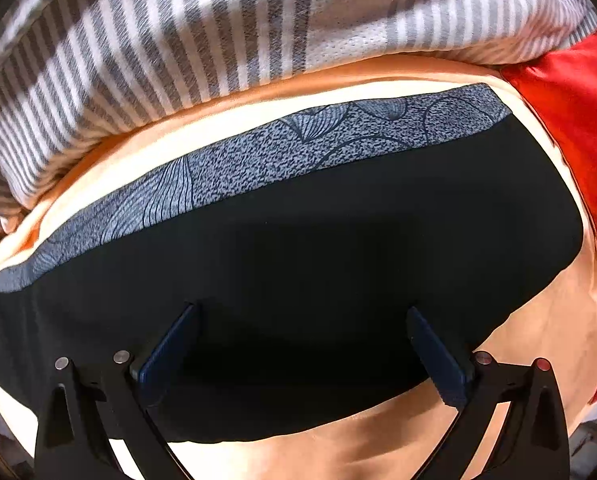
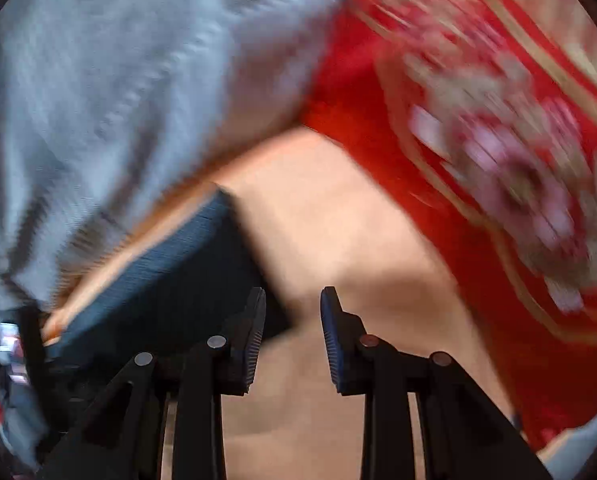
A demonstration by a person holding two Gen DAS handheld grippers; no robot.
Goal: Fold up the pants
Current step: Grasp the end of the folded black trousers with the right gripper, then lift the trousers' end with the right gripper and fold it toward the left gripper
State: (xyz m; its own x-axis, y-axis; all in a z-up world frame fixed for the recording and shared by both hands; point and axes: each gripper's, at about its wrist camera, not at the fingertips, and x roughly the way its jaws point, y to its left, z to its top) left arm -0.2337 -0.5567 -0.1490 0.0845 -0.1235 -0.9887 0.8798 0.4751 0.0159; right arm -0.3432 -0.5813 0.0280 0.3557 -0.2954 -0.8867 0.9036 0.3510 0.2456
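Black pants lie flat in a folded slab on a peach sheet, with a grey patterned band along their far edge. My left gripper points straight down over their near half, jaws wide open, nothing pinched. In the blurred right wrist view, the pants' dark corner shows at the left. My right gripper hangs just to the right of that corner, over the bare sheet. Its jaws stand a narrow gap apart with nothing between them.
A grey-and-white striped blanket is bunched along the far side, and it shows as grey cloth in the right wrist view. Red patterned fabric lies to the right, also seen as red fabric in the left wrist view.
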